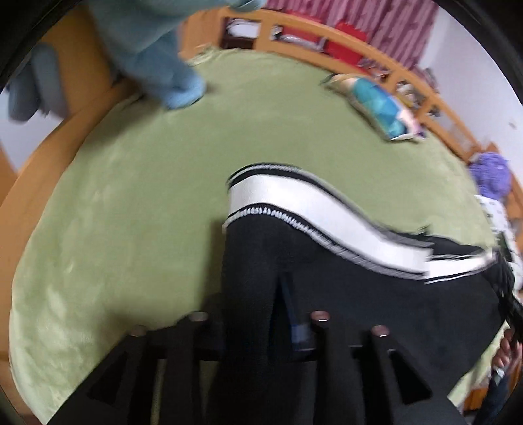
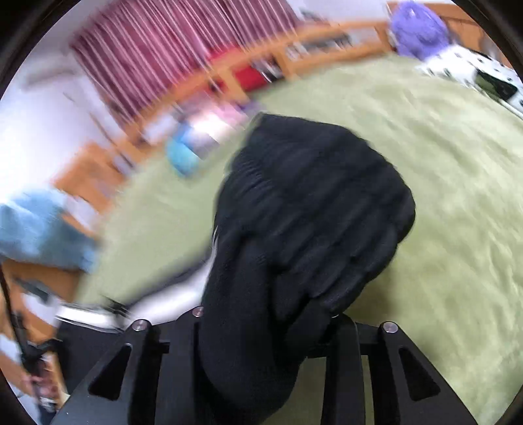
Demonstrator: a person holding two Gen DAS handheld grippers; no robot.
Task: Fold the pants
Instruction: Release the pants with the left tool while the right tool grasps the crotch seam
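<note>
The black pants (image 1: pixel 327 278) with a white side stripe (image 1: pixel 313 212) hang above the green bed cover (image 1: pixel 130 212). My left gripper (image 1: pixel 258 314) is shut on the pants, with black cloth draped between its fingers. In the right wrist view my right gripper (image 2: pixel 264 314) is shut on a bunched black part of the pants (image 2: pixel 310 212), which covers the fingertips. Both views are blurred by motion.
A blue garment (image 1: pixel 153 55) lies at the bed's far left. A colourful pillow (image 1: pixel 379 104) lies near the wooden headboard (image 1: pixel 376 55). A purple plush (image 2: pixel 418 29) and a spotted white cloth (image 2: pixel 470 72) sit at the far right edge. Red curtains (image 2: pixel 157 55) hang behind.
</note>
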